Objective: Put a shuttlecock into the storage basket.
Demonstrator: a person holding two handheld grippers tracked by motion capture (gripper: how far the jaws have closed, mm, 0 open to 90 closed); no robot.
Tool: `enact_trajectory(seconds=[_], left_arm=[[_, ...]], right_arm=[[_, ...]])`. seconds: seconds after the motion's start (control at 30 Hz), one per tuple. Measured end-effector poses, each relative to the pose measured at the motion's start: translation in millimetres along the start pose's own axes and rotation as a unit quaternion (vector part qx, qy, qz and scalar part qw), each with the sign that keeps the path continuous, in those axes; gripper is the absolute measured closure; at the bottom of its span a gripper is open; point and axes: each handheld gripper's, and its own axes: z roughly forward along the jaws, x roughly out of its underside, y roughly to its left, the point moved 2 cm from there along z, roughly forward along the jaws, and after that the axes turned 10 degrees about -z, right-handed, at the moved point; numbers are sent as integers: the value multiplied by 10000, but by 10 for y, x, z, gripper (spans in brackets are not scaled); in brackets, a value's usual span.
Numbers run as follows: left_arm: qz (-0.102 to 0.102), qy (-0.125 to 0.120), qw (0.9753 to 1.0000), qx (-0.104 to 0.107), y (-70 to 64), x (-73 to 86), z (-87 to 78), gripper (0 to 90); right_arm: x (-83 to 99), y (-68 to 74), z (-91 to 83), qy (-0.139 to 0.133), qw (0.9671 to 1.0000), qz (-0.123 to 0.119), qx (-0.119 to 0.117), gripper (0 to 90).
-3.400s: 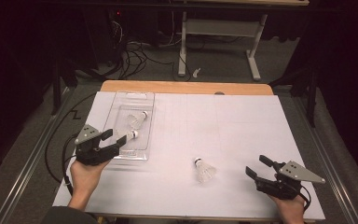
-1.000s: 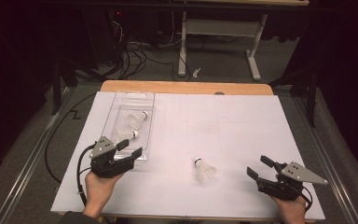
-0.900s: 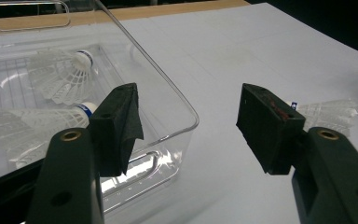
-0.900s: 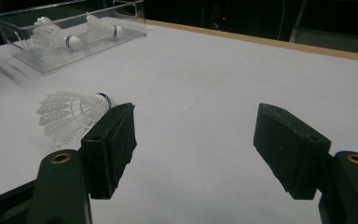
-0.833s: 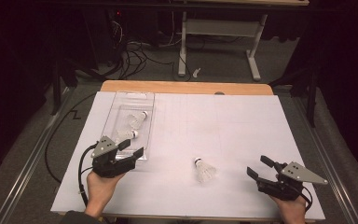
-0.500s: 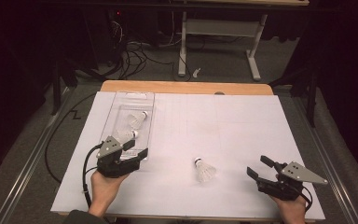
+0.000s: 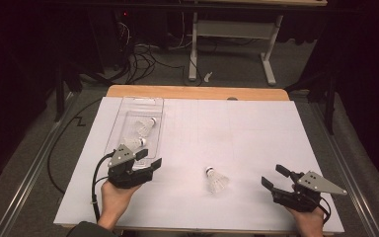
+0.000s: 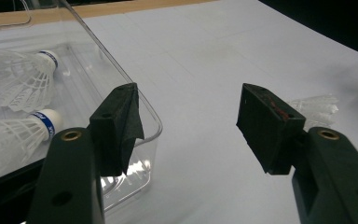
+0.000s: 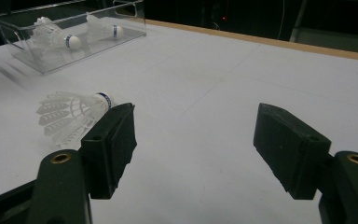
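The loose shuttlecock (image 7: 216,179) lies on its side on the white sheet (image 7: 237,128), near the front edge, between the two grippers and closer to the right one. Nothing touches it. In the right gripper view it (image 9: 70,115) shows just beyond the left jaw, its cork with a blue band pointing toward the middle of the table.

The clear tray (image 7: 138,129) stands at the left part of the sheet and holds two more shuttlecocks (image 7: 143,127) — one behind the other. The open sheet between the tray and the loose shuttlecock is free.

The left gripper (image 7: 147,162) is at the near right corner of the tray, its jaws wide apart and holding nothing. The hand (image 7: 116,197) grips it from below, the forearm coming in from the front edge. The right gripper (image 7: 276,178) rests low at the front right, also wide open and empty, well apart from the shuttlecock.

The left gripper view shows what the high view does not — one jaw is right at the rounded corner of the tray (image 8: 135,107), though touching or not I cannot tell, and the loose shuttlecock (image 8: 319,106) is partly hidden behind the other jaw.
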Motion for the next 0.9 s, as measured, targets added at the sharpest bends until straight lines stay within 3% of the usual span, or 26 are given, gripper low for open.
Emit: enact_trajectory(seconds=[0.6,0.9], left_arm=[[110,104,9997,166,-112,-1,108,397],[40,83,9995,289,-141,-18,123,397]], right_arm=[[0,0,-2,-6,10000,2,0,300],[0,-1,1,-1,10000,-4,-2,300]])
